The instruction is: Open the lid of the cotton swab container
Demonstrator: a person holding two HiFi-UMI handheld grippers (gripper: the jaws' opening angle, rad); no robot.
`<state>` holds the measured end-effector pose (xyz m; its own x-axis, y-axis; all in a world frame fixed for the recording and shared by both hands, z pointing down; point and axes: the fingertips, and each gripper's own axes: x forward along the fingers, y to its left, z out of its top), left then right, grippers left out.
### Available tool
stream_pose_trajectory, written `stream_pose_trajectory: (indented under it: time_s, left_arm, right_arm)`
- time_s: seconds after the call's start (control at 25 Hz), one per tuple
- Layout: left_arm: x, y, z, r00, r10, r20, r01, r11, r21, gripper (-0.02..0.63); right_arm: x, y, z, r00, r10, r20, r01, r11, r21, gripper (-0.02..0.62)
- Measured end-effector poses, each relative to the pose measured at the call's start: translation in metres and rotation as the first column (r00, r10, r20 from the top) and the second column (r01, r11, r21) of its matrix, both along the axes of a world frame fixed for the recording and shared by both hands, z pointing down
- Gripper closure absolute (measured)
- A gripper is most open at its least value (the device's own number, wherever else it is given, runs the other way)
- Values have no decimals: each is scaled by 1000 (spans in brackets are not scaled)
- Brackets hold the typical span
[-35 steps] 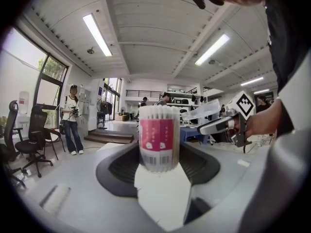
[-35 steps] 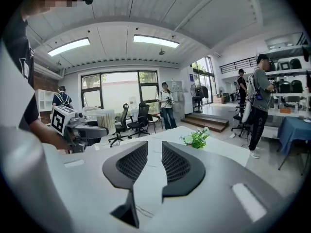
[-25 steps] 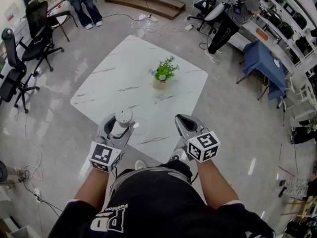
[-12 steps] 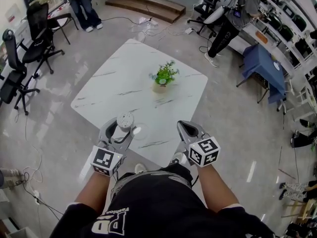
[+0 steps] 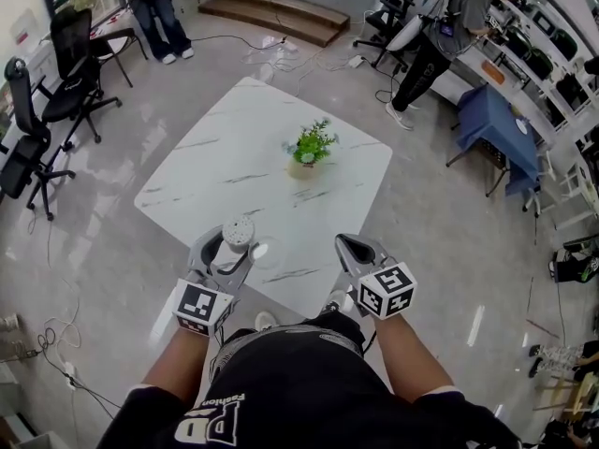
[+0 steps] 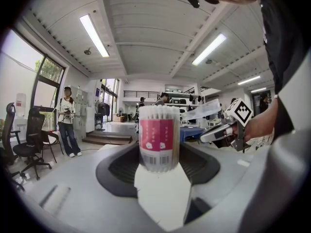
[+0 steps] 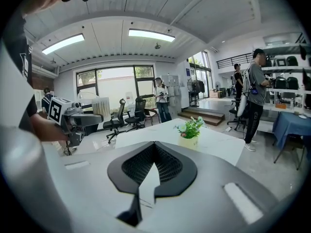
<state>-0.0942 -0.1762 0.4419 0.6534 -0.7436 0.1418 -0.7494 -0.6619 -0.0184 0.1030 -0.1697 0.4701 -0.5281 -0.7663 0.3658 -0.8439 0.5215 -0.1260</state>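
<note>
While the left gripper (image 6: 159,165) has its jaws clamped on it, the clear round plastic cotton swab container (image 6: 159,137) stands upright between the two dark pads, in the middle of the left gripper view. A pink paper label with small white figures goes around its body, and below the label there is a white strip with a barcode. The container is packed full of cotton swabs (image 6: 159,112); their white heads fill its top in a dense round bunch. In the head view it sits low and left of centre, over the near edge of the white marble-pattern square table (image 5: 234,148). Just to its right, a small clear round thing (image 5: 263,248) lies on the table; I cannot tell what it is. The right gripper (image 7: 154,152) has its jaws pressed together with nothing between them, and it is at the lower right, apart from the container. Farther up the table a small pale pot (image 5: 302,158) holds a green leafy plant (image 5: 312,137).
</note>
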Motion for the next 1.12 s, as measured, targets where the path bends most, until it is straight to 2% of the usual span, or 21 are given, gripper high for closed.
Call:
stream_pose_trajectory:
  time_s: [1.12]
  left_arm:
    - [4, -2, 0, 1000, 8, 1, -8, 1000, 11, 303]
  right_arm:
    - [-5, -3, -4, 1000, -22, 5, 22, 1000, 11, 595]
